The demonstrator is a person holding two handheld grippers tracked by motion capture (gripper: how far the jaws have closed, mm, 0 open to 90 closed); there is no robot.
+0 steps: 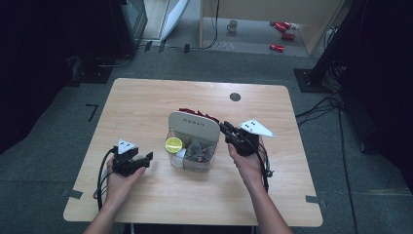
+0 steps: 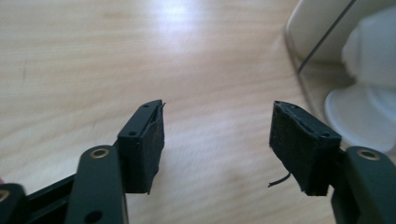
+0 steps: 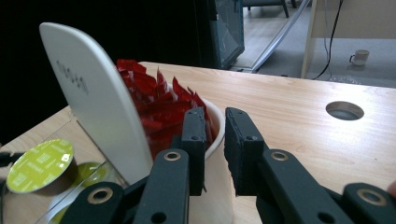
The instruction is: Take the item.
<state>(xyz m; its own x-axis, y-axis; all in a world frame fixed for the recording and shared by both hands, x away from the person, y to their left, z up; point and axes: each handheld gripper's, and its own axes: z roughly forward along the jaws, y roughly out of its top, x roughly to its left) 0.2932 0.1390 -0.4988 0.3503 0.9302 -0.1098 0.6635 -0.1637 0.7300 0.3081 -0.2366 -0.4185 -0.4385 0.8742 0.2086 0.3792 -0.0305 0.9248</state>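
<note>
A desk organiser with a white upright panel [image 1: 193,127] [image 3: 93,93] stands mid-table. Its clear front compartments [image 1: 197,165] hold a lime-green capsule [image 1: 174,144] [image 3: 41,165] and tea bags [image 1: 197,150]. Red packets [image 1: 197,113] [image 3: 149,98] fill a white cup behind the panel. My left gripper [image 1: 145,160] [image 2: 218,109] lies low on the wood left of the organiser, open and with nothing in it; the organiser's white base [image 2: 369,112] shows at the right of its view. My right gripper [image 1: 224,126] [image 3: 215,114] hovers at the organiser's right side near the red packets, its jaws shut to a narrow slit and holding nothing.
The wooden table [image 1: 146,107] has a round cable hole [image 1: 235,96] [image 3: 344,110] at the back right. On the floor beyond the table are a mug [image 1: 233,25] [image 3: 359,57] and red items [image 1: 282,29]. Cables trail from both grippers toward the front edge.
</note>
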